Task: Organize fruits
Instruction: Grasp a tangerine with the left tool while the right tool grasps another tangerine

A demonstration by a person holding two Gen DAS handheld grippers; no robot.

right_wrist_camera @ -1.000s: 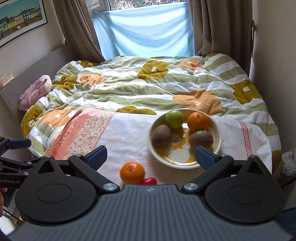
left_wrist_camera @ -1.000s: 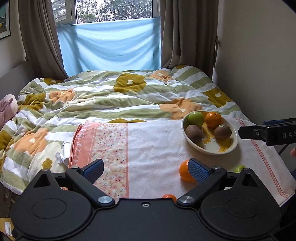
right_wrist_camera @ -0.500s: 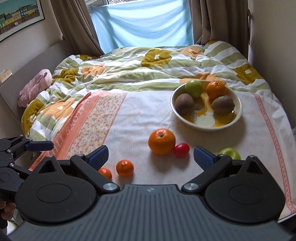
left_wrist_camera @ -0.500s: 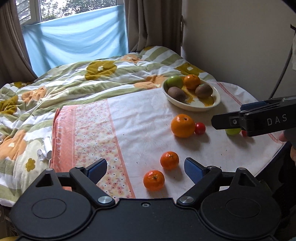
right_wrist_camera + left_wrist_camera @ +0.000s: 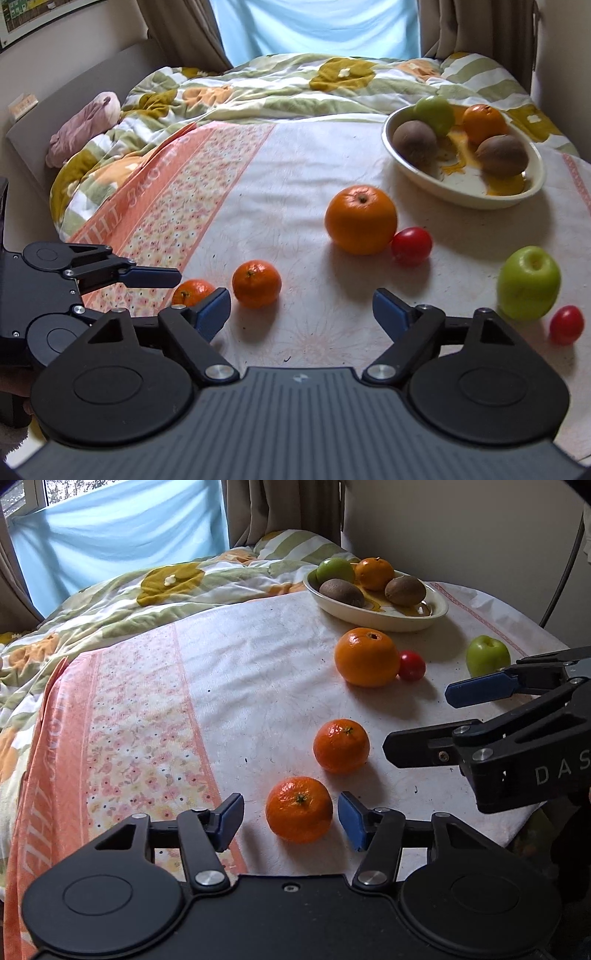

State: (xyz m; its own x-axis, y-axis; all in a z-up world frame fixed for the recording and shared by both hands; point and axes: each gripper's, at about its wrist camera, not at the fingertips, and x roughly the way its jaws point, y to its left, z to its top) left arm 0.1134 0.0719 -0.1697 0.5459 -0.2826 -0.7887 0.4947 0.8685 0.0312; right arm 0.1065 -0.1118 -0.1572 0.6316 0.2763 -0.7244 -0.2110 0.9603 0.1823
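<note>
Your left gripper point(image 5: 291, 821) is low over the bench point(image 5: 258, 672) with the nearest tangerine point(image 5: 299, 809) between its blue pads; the jaws are closing, but a gap shows on both sides of the fruit, so the pads do not press it. A second tangerine point(image 5: 341, 745) sits just beyond, a little to the right. Farther off, the big orange point(image 5: 366, 656) touches a small red tomato point(image 5: 411, 665) on its right, and a green apple point(image 5: 487, 656) lies well to the right of those. At the far right of the bench the cream bowl point(image 5: 384, 618) holds two kiwis, a green apple and an orange.

Your right gripper point(image 5: 301, 308) is spread wide and just starting to narrow, with bare cloth between its pads. From its view the second tangerine point(image 5: 256, 283) is just past its left pad, the green apple point(image 5: 529, 282) is off to the right, and a second red tomato point(image 5: 566, 325) lies near the apple's right side. A quilted bed point(image 5: 295, 81) lies beyond the bench
</note>
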